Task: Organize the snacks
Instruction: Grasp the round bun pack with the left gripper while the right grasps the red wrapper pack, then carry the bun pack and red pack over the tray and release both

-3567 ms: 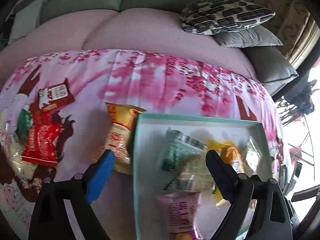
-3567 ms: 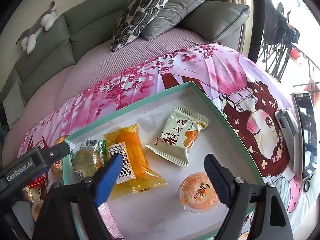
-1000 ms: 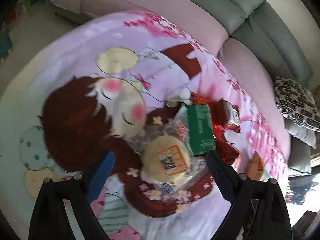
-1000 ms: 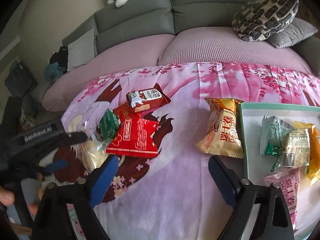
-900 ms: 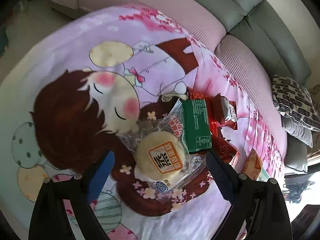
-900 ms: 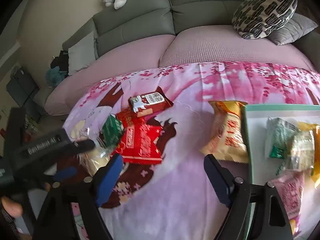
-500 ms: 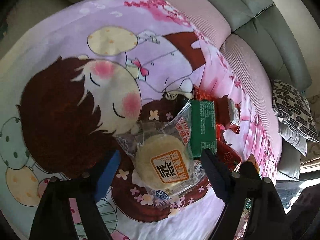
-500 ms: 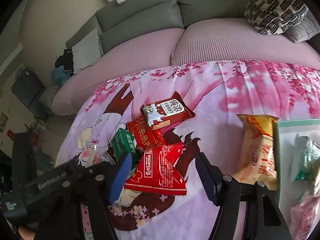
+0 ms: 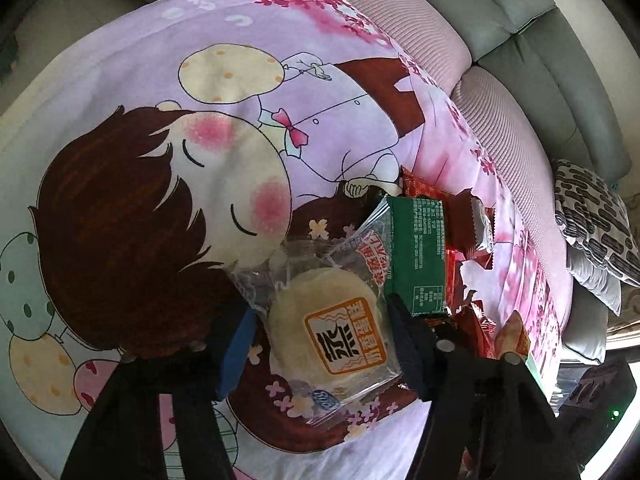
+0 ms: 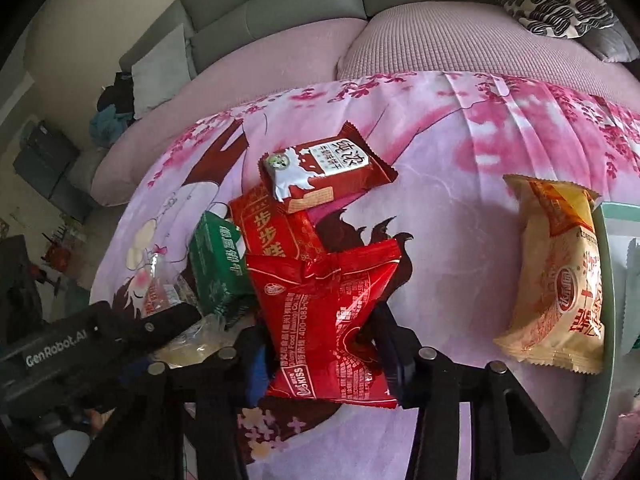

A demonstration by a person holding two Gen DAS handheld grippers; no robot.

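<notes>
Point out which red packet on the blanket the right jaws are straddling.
The big glossy red Kiss bag, nearest the camera, sits between the right gripper jaws. The red box and brown-red wafer packet lie farther away.

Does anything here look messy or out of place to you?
Nothing is spilled or torn. The loose snacks lie in an overlapping heap on the pink cartoon blanket: the green packet partly under red ones. The yellow-orange bag lies against the teal box rim, outside the box.
</notes>
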